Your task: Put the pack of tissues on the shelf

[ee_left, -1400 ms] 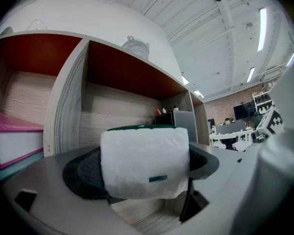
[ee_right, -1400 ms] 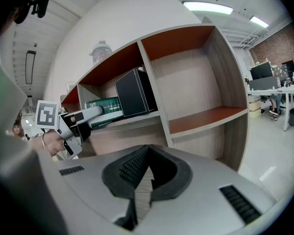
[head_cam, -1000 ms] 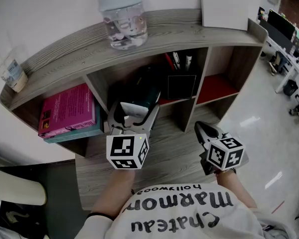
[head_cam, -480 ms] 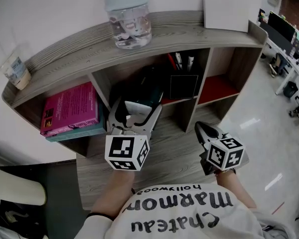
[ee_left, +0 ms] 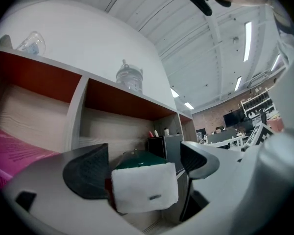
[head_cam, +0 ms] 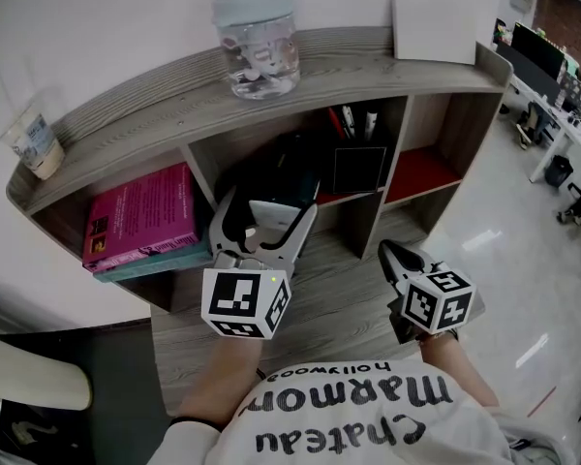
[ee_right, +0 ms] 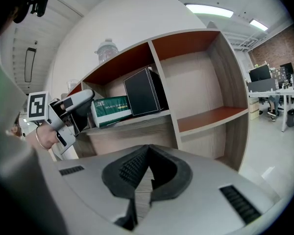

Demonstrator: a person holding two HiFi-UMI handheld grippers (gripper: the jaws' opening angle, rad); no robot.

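Observation:
The pack of tissues (head_cam: 272, 210), dark green with a white end, lies in the middle compartment of the wooden shelf (head_cam: 155, 100). It also shows in the right gripper view, resting on the shelf board (ee_right: 111, 109). My left gripper (head_cam: 267, 215) is open at the compartment's mouth. Its jaws stand on either side of the pack's white end (ee_left: 144, 187), with small gaps showing. My right gripper (head_cam: 393, 251) hangs lower right, in front of the shelf, shut with nothing in it (ee_right: 147, 168).
A pink book (head_cam: 140, 216) lies in the left compartment and a black box (head_cam: 353, 168) stands just right of the pack. On top of the shelf are a water jar (head_cam: 259, 42), a plastic cup (head_cam: 29, 143) and a white board (head_cam: 436, 27). The right compartment has a red board (head_cam: 421, 172).
My left gripper has slipped slightly back toward me while the pack stays in the compartment. The right gripper has not moved.

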